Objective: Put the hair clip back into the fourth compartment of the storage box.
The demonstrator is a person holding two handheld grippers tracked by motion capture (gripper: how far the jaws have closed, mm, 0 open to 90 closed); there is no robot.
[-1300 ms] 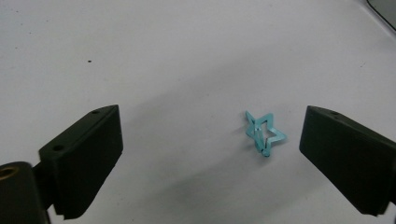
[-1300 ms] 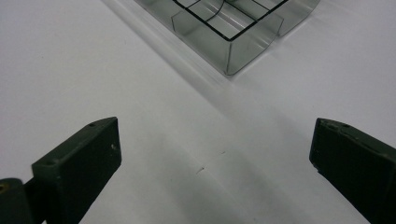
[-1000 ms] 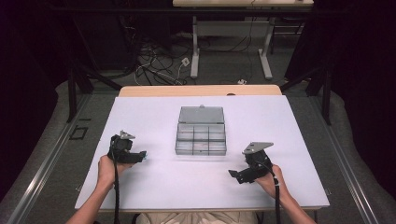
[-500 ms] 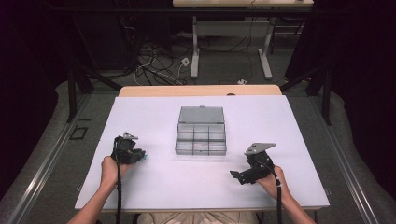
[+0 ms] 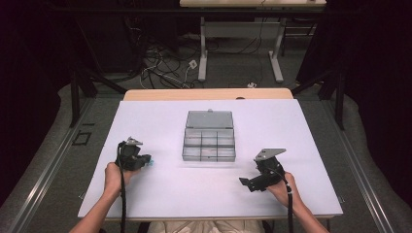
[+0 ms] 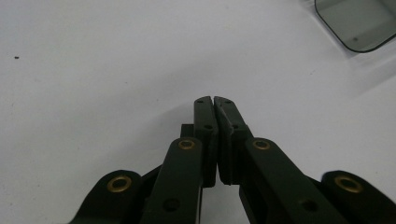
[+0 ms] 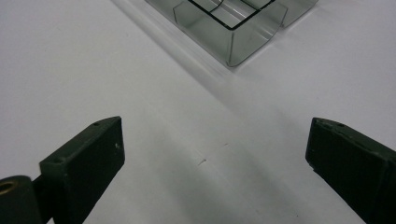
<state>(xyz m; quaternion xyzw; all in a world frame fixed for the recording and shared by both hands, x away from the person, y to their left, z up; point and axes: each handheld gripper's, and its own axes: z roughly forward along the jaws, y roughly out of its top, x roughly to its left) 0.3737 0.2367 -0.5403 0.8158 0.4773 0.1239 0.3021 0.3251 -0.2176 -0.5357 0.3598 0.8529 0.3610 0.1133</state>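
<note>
High view down over the white table (image 5: 160, 194); both tongs views close, sharing its compartment box (image 5: 209, 143).

My left gripper (image 5: 145, 161) sits low at the table's (image 5: 160, 121) near left, its jaws pressed flat together with nothing between them, having just closed. My left hand (image 5: 114, 177) grips it from behind. My right gripper (image 5: 245, 183) hovers at the table's near right with jaws spread wide and empty, my right hand (image 5: 282, 189) behind it, forearm angling in from the near edge.
</note>
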